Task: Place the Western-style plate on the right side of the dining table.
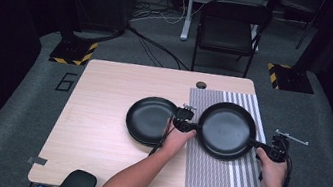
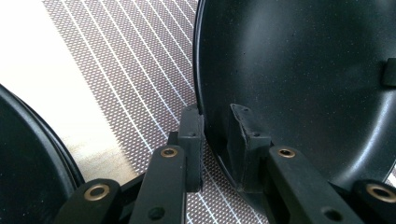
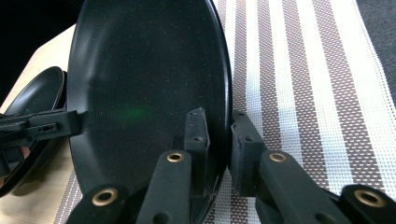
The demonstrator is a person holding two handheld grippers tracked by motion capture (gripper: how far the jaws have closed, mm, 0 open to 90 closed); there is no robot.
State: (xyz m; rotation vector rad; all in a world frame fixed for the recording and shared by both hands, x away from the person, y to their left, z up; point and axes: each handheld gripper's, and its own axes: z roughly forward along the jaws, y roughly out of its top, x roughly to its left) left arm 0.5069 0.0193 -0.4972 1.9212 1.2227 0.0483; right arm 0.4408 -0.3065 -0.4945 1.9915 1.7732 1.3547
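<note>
Both grippers' fingers hide the pan rim.

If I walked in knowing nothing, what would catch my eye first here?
Two round black pans on the pale wooden table: the right black pan sits over a brown-and-white striped mat, pinched at opposite rims by the left tongs and the right tongs. The left black pan lies beside it on bare wood.

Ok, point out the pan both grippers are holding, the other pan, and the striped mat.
Held pan (image 1: 226,130), high view, middle of its inner base.
Other pan (image 1: 148,119), high view, middle of its inner base.
Striped mat (image 1: 222,176), high view, bare part near the table's front edge.
</note>
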